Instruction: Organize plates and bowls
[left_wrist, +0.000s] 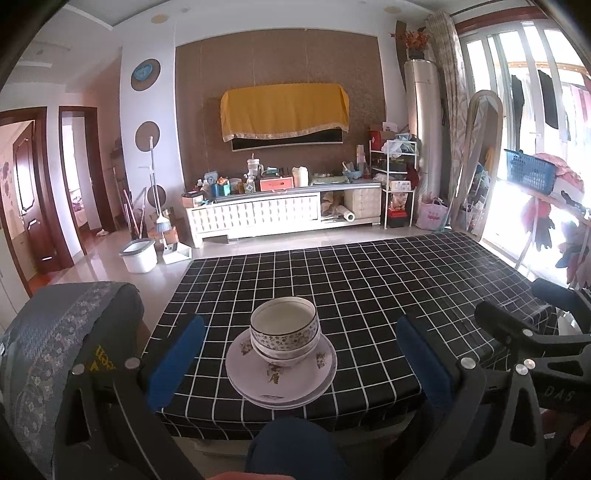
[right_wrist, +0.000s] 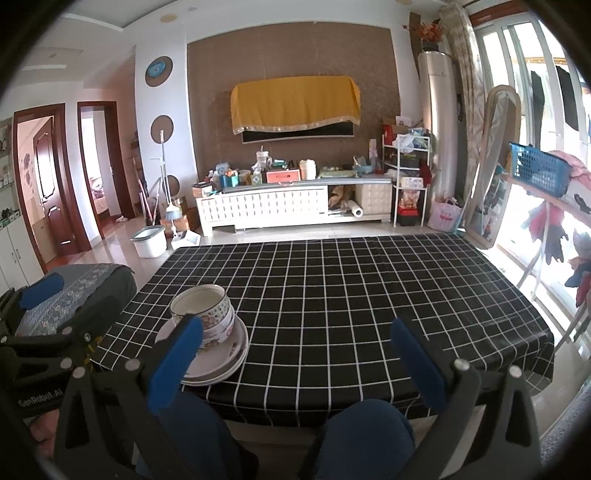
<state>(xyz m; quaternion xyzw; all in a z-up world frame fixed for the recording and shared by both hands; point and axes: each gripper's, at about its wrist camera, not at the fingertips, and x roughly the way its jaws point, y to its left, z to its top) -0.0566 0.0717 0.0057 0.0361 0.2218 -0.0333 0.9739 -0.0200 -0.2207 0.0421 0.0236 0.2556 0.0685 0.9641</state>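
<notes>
Two floral bowls (left_wrist: 284, 330) sit nested on a stack of white floral plates (left_wrist: 280, 373) near the front left edge of the black checked table (left_wrist: 369, 280). My left gripper (left_wrist: 301, 363) is open, its blue-padded fingers (left_wrist: 175, 360) wide apart on either side of the stack and short of it. In the right wrist view the same bowls (right_wrist: 203, 312) and plates (right_wrist: 218, 356) lie at the left, partly hidden by my left finger pad. My right gripper (right_wrist: 295, 363) is open over the table's front edge, with nothing between its fingers.
A grey patterned chair back (left_wrist: 55, 332) stands left of the table. A person's blue-clad knees (right_wrist: 365, 435) sit under the front edge. The right gripper's black frame (left_wrist: 535, 339) shows at the right. A TV cabinet (right_wrist: 291, 205), bucket (right_wrist: 149, 240) and window lie beyond.
</notes>
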